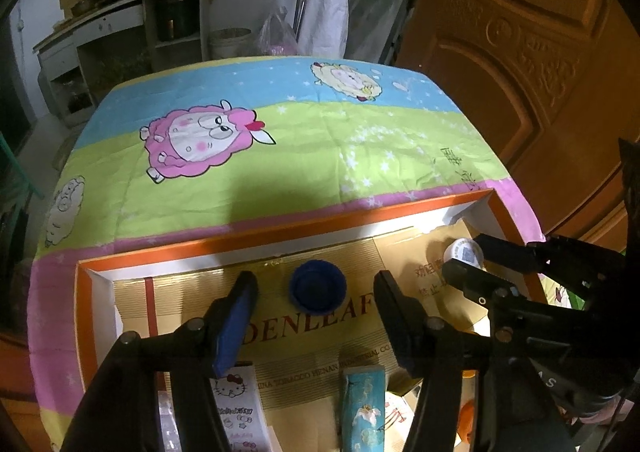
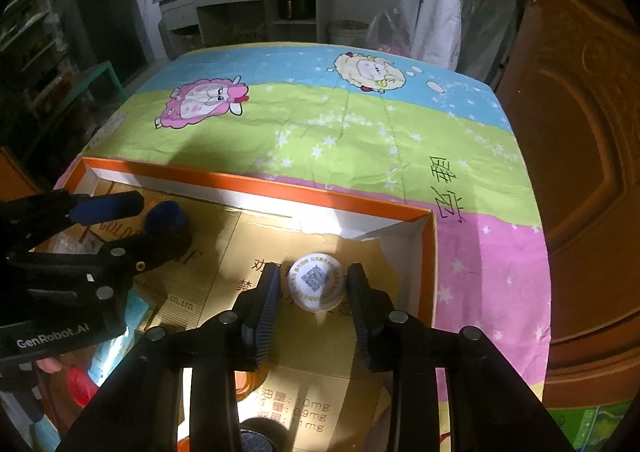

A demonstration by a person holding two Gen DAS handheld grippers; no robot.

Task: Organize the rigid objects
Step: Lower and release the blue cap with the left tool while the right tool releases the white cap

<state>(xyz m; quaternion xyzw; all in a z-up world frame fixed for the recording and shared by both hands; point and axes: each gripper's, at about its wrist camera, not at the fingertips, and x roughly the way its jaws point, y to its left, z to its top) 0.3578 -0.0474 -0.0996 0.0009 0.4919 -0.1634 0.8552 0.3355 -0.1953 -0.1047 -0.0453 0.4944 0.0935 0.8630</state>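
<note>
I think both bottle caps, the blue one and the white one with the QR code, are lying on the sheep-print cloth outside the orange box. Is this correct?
Not quite. The blue cap and the white cap with the QR code both lie inside the orange box, on its gold cardboard floor, not on the sheep-print cloth. The left wrist view shows the blue one, the right wrist view the white one.

Both fisheye views are dim, with black vignetting in the corners and straight edges bowed toward the rims. A warm light falls from above and behind, flaring white on the far inner wall of the orange box [image 2: 256, 182] and its gold liner. A broad soft shadow crosses the bedspread [image 1: 304, 156]. The background room stays murky.
</note>
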